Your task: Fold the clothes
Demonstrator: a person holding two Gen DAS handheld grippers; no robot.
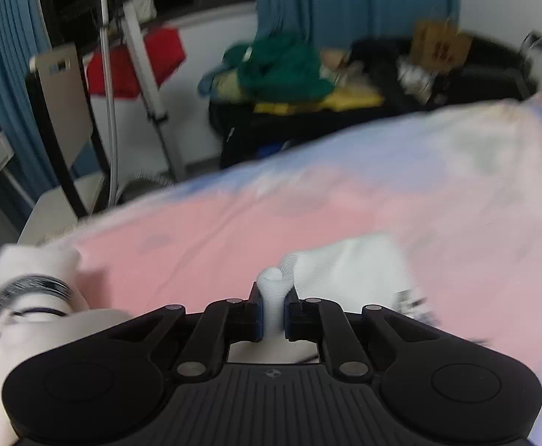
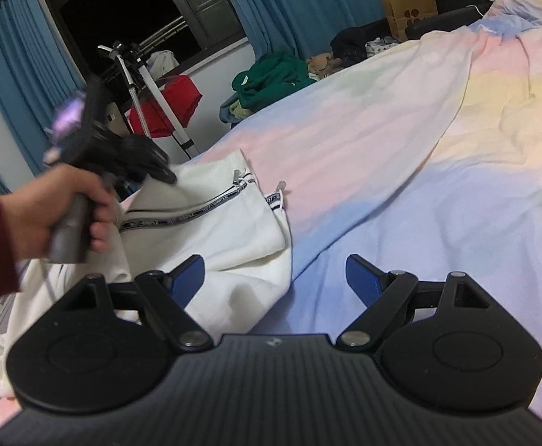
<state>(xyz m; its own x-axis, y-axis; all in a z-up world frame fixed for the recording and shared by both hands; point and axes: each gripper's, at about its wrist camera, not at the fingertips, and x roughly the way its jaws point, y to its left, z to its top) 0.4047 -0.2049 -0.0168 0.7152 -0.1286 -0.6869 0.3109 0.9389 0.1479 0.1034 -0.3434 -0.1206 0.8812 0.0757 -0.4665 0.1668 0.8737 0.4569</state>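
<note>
A white garment [image 2: 211,230] with a dark lettered stripe and drawcords lies crumpled on the pastel bedspread [image 2: 401,171]. In the left wrist view my left gripper [image 1: 272,310] is shut on a pinched fold of this white garment [image 1: 349,267], lifted a little above the pink part of the bedspread [image 1: 233,230]. The right wrist view shows that left gripper [image 2: 159,174] held by a hand [image 2: 48,215] in a dark red sleeve, over the garment's far left side. My right gripper [image 2: 276,278] stands open at the garment's near right edge, nothing between its blue pads [image 2: 189,275].
Beyond the bed's far edge are a drying rack [image 2: 148,85] with a red cloth [image 2: 170,104], a heap of green clothes [image 2: 271,78], a brown paper bag [image 2: 410,11], a dark sofa and blue curtains [image 2: 308,3]. A chair back [image 1: 62,100] stands left.
</note>
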